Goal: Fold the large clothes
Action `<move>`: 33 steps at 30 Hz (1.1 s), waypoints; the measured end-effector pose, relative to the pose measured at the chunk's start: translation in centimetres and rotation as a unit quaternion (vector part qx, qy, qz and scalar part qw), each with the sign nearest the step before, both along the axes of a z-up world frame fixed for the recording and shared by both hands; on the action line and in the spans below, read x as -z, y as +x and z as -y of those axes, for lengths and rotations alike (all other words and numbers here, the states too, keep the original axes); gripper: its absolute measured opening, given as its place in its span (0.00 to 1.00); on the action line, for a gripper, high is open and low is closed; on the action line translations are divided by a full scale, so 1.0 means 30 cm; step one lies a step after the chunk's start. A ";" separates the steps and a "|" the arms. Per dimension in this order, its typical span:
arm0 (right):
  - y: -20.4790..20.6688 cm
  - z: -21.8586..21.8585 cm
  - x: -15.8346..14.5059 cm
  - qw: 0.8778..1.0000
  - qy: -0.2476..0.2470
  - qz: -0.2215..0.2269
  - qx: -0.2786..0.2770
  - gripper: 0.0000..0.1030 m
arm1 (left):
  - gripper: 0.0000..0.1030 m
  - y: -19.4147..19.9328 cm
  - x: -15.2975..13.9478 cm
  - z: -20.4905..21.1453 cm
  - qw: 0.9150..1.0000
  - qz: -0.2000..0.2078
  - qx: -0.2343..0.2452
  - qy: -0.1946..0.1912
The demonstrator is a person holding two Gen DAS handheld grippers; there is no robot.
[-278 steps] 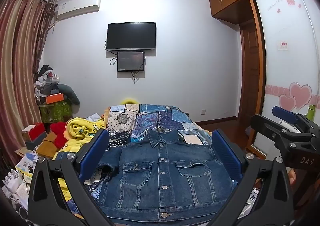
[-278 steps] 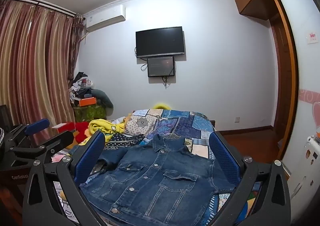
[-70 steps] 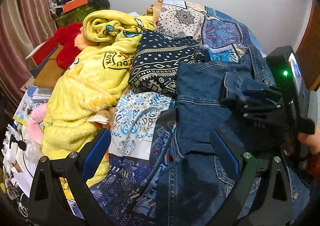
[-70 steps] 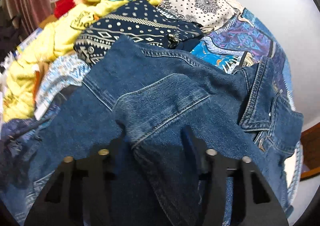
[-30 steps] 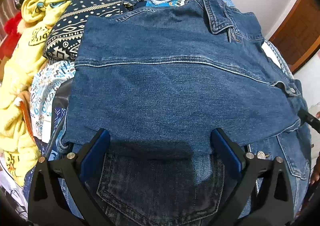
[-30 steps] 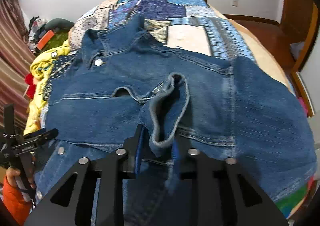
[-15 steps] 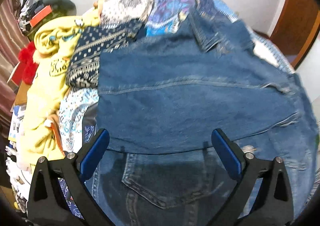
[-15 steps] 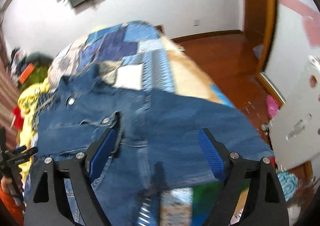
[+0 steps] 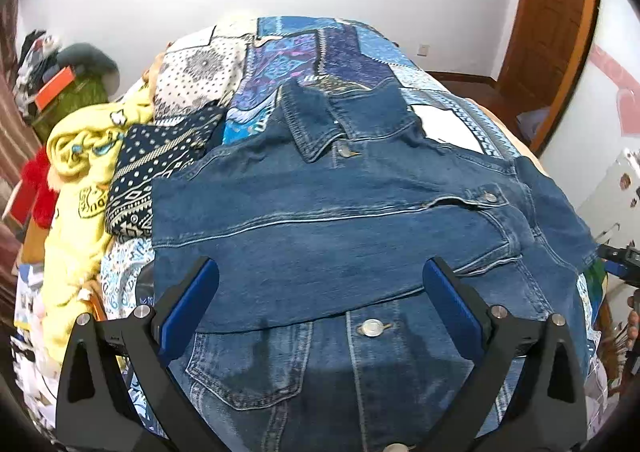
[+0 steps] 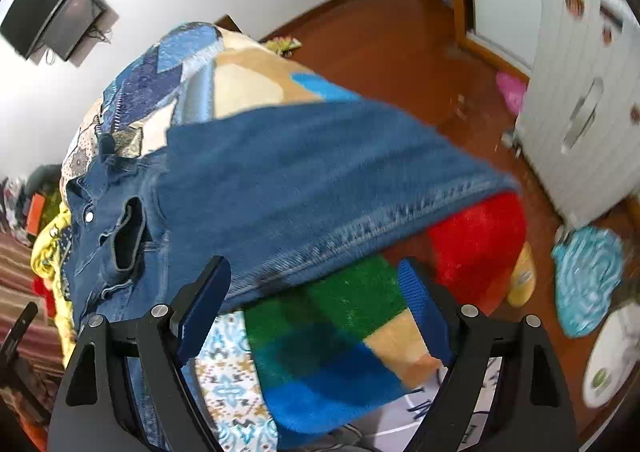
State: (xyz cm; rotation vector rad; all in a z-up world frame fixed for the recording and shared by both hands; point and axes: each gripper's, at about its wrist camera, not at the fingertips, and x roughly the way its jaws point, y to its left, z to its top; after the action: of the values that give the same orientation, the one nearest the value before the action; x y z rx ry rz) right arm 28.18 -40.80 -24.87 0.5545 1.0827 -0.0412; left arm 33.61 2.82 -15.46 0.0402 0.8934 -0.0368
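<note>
Both tongs, left tongs and right tongs, gape empty over denim jacket; yellow blanket crowds frame left, colour-block blanket lower centre.

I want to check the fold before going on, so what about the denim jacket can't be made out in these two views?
- Left wrist view: the denim jacket hem is cut off by the bottom edge and hidden behind the open left gripper.
- Right wrist view: the far side of the jacket is motion-blurred; the stitching is unclear above the open right gripper.
- Both views: what the sleeve folded across covers.
</note>
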 end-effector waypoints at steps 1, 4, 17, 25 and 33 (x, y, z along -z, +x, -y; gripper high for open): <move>0.001 0.003 0.017 1.000 0.007 0.001 0.004 0.83 | 1.00 -0.003 -0.004 0.009 1.000 0.000 0.004 -0.003; 0.009 -0.003 0.019 1.000 0.012 0.027 -0.004 0.98 | 1.00 -0.011 -0.020 0.017 1.000 0.002 0.007 -0.014; 0.146 0.105 0.109 0.996 0.046 0.051 0.058 0.76 | 1.00 -0.016 -0.012 -0.041 0.999 -0.010 -0.027 -0.033; 0.125 0.166 0.071 0.989 0.079 0.055 0.110 0.14 | 1.00 -0.026 -0.001 -0.062 0.999 -0.015 -0.030 -0.043; 0.167 0.031 -0.262 0.986 0.023 0.162 0.043 0.10 | 1.00 -0.044 -0.006 -0.081 0.999 -0.007 -0.025 -0.047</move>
State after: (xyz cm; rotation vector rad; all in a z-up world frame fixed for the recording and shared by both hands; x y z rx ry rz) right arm 33.19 -41.73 -17.00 0.6263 0.7437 -0.0012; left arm 32.30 5.25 -15.29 -0.0703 0.9056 -0.0324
